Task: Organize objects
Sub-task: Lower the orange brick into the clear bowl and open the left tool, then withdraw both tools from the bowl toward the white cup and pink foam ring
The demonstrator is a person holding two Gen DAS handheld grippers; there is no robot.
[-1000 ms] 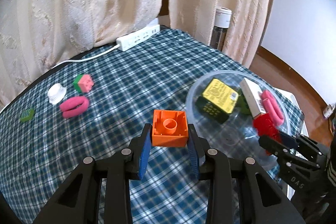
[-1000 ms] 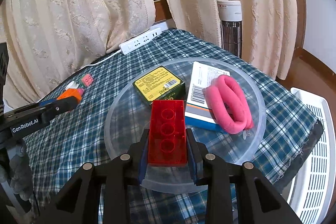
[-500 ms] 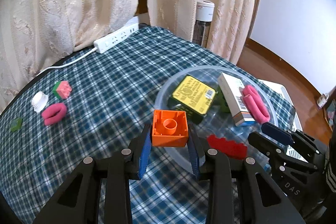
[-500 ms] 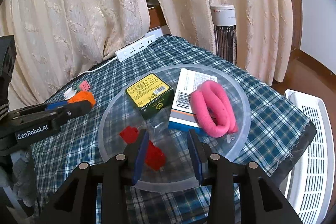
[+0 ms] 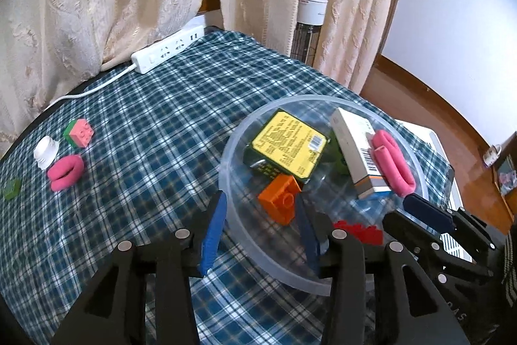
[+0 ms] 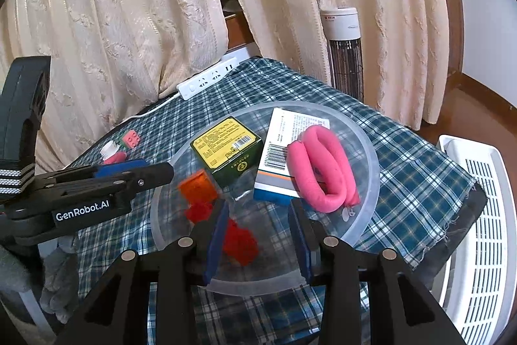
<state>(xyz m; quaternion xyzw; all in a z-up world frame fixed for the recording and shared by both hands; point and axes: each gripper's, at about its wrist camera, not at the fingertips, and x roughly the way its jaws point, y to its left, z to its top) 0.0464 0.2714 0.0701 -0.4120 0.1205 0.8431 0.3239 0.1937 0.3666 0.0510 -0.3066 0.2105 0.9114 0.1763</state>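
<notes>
A clear plastic bowl on the checked tablecloth holds a green and yellow box, a white carton and a pink foam loop. An orange brick lies tilted inside the bowl, just ahead of my left gripper. That gripper's jaws are opening and no pad touches the brick. In the right wrist view my right gripper stands open over the bowl's near rim. A red brick lies loose in the bowl beside its left pad, and the orange brick looks blurred.
Left on the cloth lie a second pink loop, a white cap, a watermelon-coloured brick and a small green piece. A power strip sits at the far edge by the curtains. A white rack stands beyond the table's right edge.
The left gripper came over the bowl's rim, spread its jaws and the orange brick dropped into the bowl. The right gripper let the red brick go, which now lies in the bowl.
</notes>
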